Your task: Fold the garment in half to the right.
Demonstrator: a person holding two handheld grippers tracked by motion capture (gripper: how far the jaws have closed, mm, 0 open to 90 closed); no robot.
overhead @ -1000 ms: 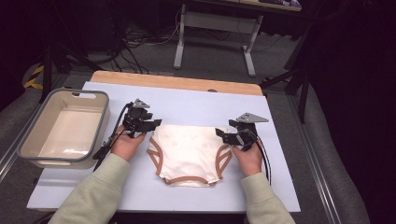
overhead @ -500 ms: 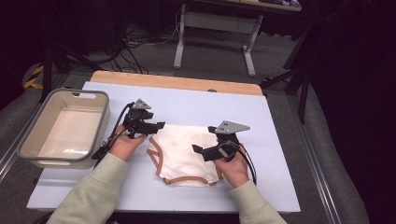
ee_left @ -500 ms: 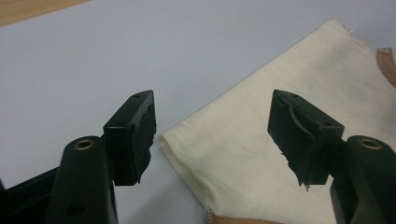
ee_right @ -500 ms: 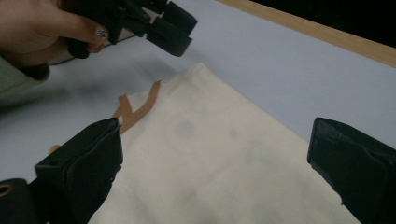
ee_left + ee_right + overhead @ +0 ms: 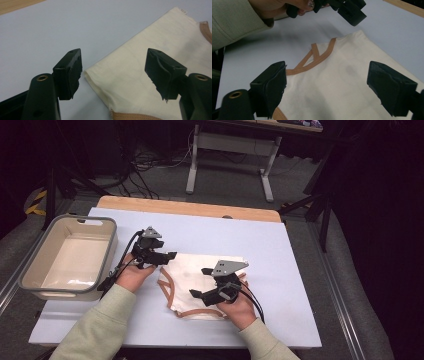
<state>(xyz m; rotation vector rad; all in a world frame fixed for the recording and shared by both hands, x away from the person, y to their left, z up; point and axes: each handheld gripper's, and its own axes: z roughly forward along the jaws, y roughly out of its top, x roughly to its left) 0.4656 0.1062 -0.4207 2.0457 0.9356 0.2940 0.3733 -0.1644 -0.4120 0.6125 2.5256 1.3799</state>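
1. Left tongs (image 5: 167, 255) wide open, nothing held, jaws just opened; cream garment (image 5: 200, 272) edge between them.
2. Right tongs (image 5: 199, 282) open, empty, over garment's folded half.
3. Next: grip trim low, fold flat on bench (image 5: 295, 250).

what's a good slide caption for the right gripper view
Open right gripper hovers over a folded cream garment with tan trim on the table, nothing between its jaws.
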